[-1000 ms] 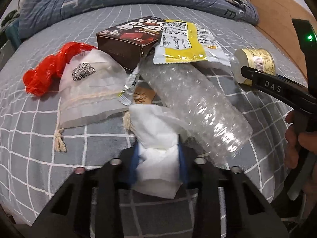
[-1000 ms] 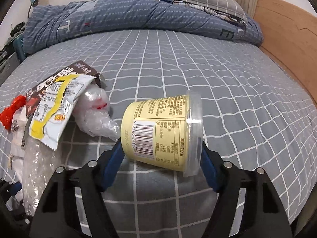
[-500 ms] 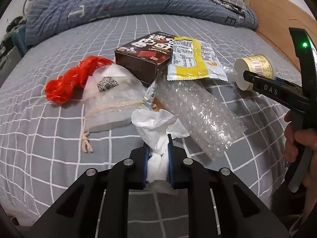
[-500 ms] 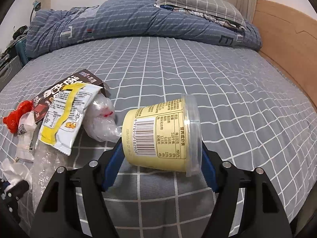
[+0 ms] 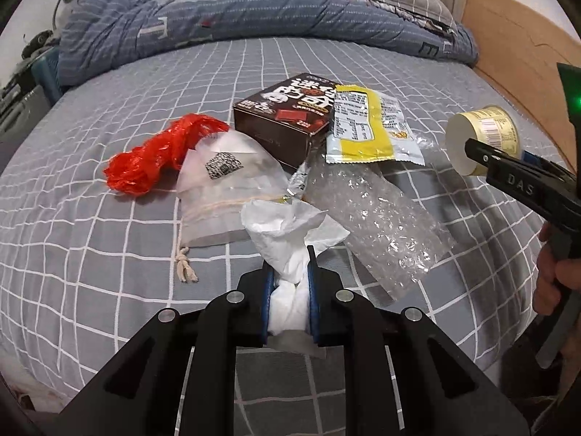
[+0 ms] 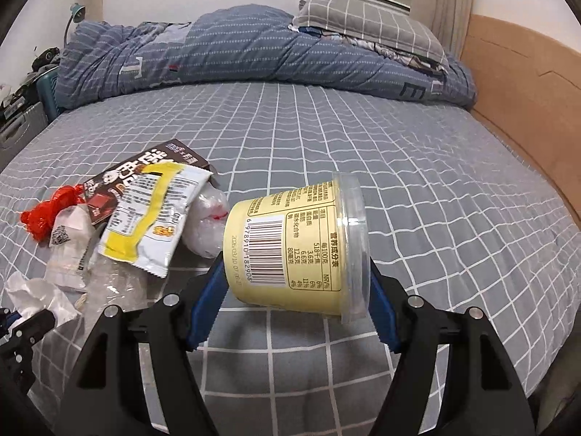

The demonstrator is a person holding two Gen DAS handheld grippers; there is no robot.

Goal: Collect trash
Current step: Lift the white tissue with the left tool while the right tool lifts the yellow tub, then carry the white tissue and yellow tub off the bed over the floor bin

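The left hand-held gripper (image 5: 290,279) is what we are clamping on a crumpled white tissue (image 5: 287,232), whose loose end is fanning out above the blue pads (image 5: 312,290) and hanging over the grey checked bed (image 5: 90,225). With the right hand-held gripper (image 6: 290,290) we are squeezing a yellow plastic cup (image 6: 290,243) on its side, one pad at its base and the other at its clear-lidded rim, barcode facing the camera; it is sitting above the sheet, toward the bed's right edge by the wooden side board (image 6: 526,109). The rest of the trash is lying in a cluster near the middle of the bed: a sheet of bubble wrap (image 5: 377,218) just beside the tissue, a yellow and white snack wrapper (image 5: 363,127) overlapping its far end and leaning on a dark brown chocolate box (image 5: 287,116), a translucent drawstring pouch (image 5: 228,189) touching the box on the left, and a crumpled red plastic bag (image 5: 156,156) tucked partly under that pouch. We are seeing a rolled blue striped duvet (image 6: 236,47) and a grey checked pillow (image 6: 363,18) along the bed's far edge.
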